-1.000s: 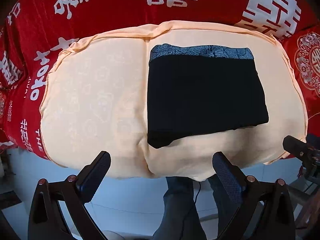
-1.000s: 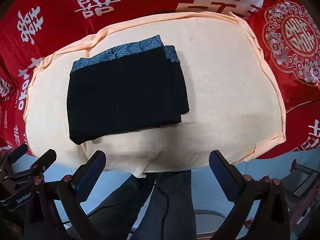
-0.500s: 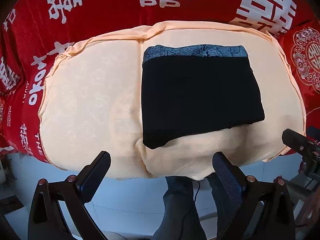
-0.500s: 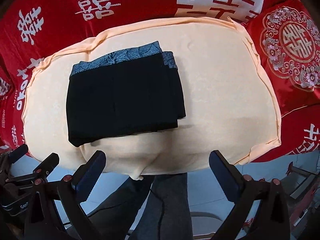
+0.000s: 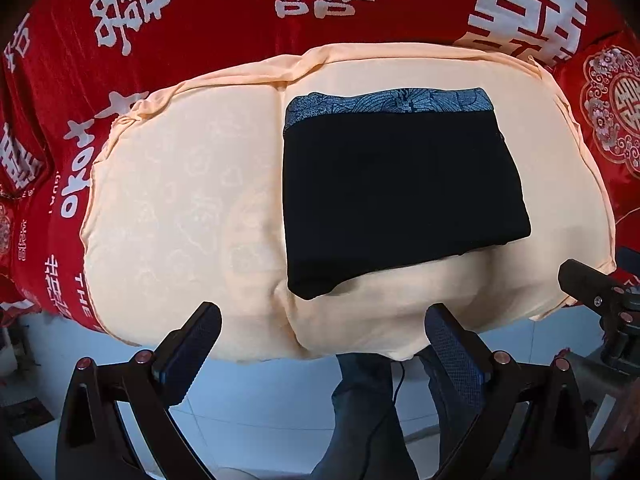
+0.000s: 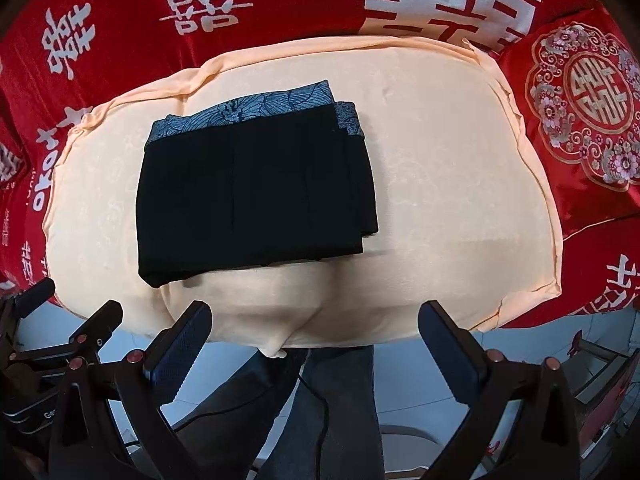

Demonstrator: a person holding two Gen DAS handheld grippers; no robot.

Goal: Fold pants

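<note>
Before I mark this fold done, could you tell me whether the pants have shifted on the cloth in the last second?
No. The pants keep their place on the peach cloth; only the cameras drift slightly.

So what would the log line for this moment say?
pants: folded, flat on peach cushion | left gripper: open, empty | right gripper: open, empty

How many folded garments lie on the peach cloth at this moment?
1. The folded black pants lie on the peach cloth, patterned waistband at the far edge. Further layers may be hidden inside the fold.
</note>
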